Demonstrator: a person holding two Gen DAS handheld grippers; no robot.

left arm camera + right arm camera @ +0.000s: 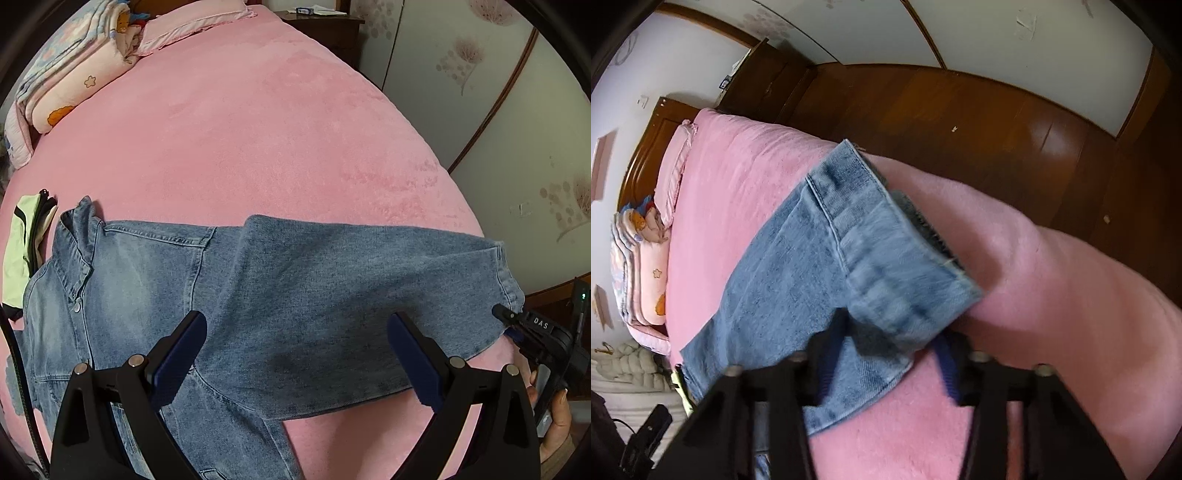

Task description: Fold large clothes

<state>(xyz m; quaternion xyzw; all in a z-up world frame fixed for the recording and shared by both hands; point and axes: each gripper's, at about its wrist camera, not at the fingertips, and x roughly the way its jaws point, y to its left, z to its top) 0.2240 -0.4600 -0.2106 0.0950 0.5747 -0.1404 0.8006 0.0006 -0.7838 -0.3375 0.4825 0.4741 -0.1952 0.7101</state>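
A blue denim jacket (pixel 155 280) lies flat on the pink bed (pixel 258 129), collar to the left, one sleeve (pixel 369 295) stretched out to the right. My left gripper (pixel 297 332) is open and empty, hovering above the sleeve near the armhole. My right gripper (pixel 509 321) is at the sleeve cuff (pixel 511 280). In the right wrist view the cuff (pixel 886 258) lies between the fingers of the right gripper (pixel 886 354), which stand apart around it, lifting it slightly off the bed (pixel 1034 295).
A folded floral quilt (pixel 74 74) and a pink pillow (pixel 192 26) lie at the head of the bed. A light green garment (pixel 22 243) lies left of the jacket. A wooden nightstand (pixel 325 29), wooden floor (pixel 960 118) and the wall flank the bed's right edge.
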